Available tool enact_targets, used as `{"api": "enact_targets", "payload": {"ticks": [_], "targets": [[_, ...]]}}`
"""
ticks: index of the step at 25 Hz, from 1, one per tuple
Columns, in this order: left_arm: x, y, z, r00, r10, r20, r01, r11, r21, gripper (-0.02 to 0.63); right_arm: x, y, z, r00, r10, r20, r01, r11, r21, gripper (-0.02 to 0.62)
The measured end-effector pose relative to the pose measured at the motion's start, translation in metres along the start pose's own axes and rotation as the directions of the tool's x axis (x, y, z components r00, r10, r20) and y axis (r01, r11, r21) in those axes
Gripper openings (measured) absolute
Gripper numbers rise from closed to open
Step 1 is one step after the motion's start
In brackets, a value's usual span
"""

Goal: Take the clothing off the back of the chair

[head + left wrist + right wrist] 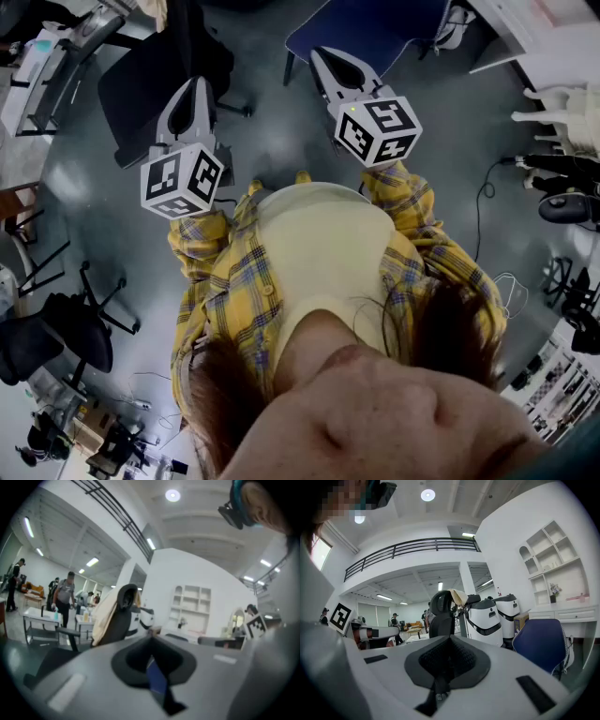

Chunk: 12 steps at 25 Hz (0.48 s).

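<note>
A black office chair [123, 617] stands some way ahead of me, with a beige garment [104, 617] draped over its backrest. The right gripper view shows the same chair [440, 617] from its other side, the garment [457, 596] lying over the top of the backrest. In the head view the chair [150, 80] is just beyond my left gripper [195, 86]. Both grippers are held out in front of my chest, well short of the chair. The left gripper [151, 638] is shut and holds nothing. The right gripper [450, 637] is also shut and empty, and in the head view it [324, 54] points at a blue chair.
A blue chair [540, 644] stands close on the right, also in the head view [370, 28]. Two white machines [487, 618] stand behind the black chair. Another black chair [56, 328] and cables [487, 187] are on the grey floor. People stand at tables [42, 620] on the far left.
</note>
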<state>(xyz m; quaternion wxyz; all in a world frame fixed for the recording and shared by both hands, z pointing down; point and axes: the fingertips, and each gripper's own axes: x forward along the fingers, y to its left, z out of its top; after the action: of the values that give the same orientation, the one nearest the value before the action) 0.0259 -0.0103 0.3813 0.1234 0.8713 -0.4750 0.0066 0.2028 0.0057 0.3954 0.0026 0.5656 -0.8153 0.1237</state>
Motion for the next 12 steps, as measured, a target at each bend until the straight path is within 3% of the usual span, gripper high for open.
{"api": "enact_targets", "payload": {"ticks": [6, 12], "targets": [[0.002, -0.02, -0.016, 1.0, 0.008, -0.027, -0.008, 1.0, -0.009, 0.006, -0.009, -0.02, -0.008, 1.0, 0.009, 0.005, -0.009, 0.999, 0.037, 0.012], [-0.002, -0.002, -0.015, 0.998, 0.056, -0.036, -0.056, 0.998, -0.004, 0.006, 0.007, -0.021, -0.007, 0.999, 0.038, 0.015, -0.039, 0.996, 0.086, 0.012]]}}
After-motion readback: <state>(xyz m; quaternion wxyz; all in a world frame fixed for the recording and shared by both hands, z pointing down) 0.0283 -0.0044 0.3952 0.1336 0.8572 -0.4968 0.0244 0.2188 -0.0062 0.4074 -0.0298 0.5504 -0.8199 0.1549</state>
